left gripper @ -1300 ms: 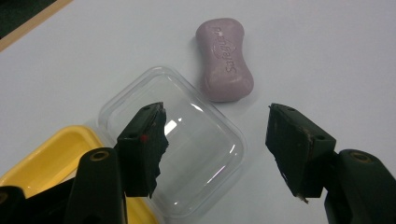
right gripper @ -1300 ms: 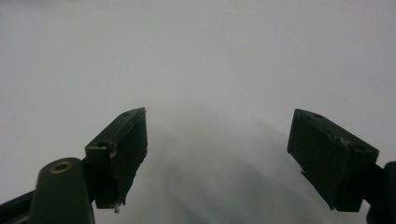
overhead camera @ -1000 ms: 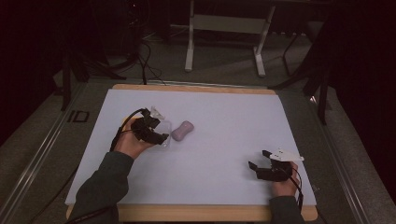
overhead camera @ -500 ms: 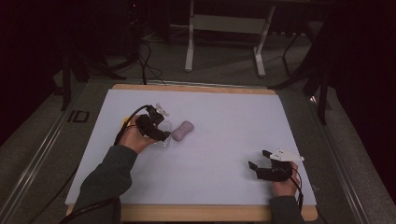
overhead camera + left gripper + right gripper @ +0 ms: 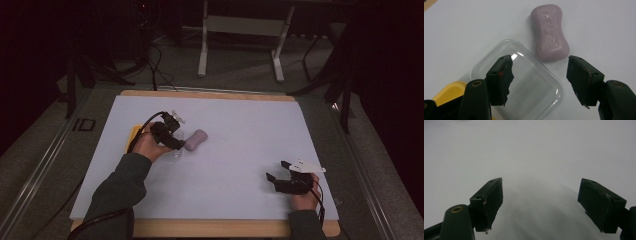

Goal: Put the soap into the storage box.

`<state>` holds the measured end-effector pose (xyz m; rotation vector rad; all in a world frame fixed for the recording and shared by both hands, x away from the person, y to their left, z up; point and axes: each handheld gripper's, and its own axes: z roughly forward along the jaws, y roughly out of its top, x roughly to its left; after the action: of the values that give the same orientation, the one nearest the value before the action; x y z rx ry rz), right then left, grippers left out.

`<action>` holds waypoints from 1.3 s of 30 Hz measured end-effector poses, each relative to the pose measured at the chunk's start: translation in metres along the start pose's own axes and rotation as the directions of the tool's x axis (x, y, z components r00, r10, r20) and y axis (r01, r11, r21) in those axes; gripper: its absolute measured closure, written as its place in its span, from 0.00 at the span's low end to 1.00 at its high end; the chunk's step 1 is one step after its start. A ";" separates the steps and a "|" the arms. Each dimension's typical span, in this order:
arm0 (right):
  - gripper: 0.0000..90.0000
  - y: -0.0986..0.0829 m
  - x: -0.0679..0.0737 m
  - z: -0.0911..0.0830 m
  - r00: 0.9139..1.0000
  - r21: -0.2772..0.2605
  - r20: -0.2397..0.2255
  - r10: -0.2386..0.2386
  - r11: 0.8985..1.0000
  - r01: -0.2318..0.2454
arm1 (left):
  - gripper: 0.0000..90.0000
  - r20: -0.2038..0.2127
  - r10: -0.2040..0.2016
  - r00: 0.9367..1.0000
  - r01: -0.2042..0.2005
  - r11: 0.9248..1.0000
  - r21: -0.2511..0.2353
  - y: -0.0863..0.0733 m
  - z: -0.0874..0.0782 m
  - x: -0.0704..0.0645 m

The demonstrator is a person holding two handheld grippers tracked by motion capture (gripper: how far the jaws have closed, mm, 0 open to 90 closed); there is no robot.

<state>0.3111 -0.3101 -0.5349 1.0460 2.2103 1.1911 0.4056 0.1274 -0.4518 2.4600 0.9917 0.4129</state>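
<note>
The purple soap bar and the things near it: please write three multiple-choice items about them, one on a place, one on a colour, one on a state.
1. Where does the purple moulded soap bar lie?
A. inside the clear plastic dish
B. on the white table sheet, beside the clear plastic dish
C. between the right gripper's jaws

2. What colour is the thing at the far side of the clear plastic dish from the soap?
A. yellow
B. green
C. red

3. How does the left gripper stand?
A. shut on the soap
B. shut on the dish
C. open, holding nothing

Answers:
1 B: the bar rests on the white table sheet, just past the dish rim.
2 A: the yellow object peeks out there.
3 C: its jaws stand wide apart above the dish.
</note>
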 end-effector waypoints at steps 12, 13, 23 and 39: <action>0.22 0.000 0.000 0.000 1.000 0.000 0.000 -0.002 1.000 0.002 | 0.41 0.000 0.009 1.000 -0.009 1.000 0.029 0.009 0.013 -0.002; 0.22 0.000 0.000 0.000 1.000 0.000 0.000 -0.002 1.000 0.002 | 0.41 0.002 0.009 1.000 -0.009 1.000 0.026 0.010 0.013 -0.001; 0.22 0.000 0.000 0.000 1.000 0.001 -0.001 -0.002 1.000 0.002 | 0.39 0.011 0.005 1.000 -0.005 1.000 0.027 0.020 0.018 -0.003; 0.22 0.000 0.000 0.000 1.000 0.001 -0.002 0.001 1.000 -0.001 | 0.40 0.043 0.004 0.999 -0.006 0.998 0.062 0.032 0.033 -0.001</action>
<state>0.3115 -0.3104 -0.5349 1.0464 2.2121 1.1918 0.4373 0.0960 -0.4634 2.5164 0.9951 0.3342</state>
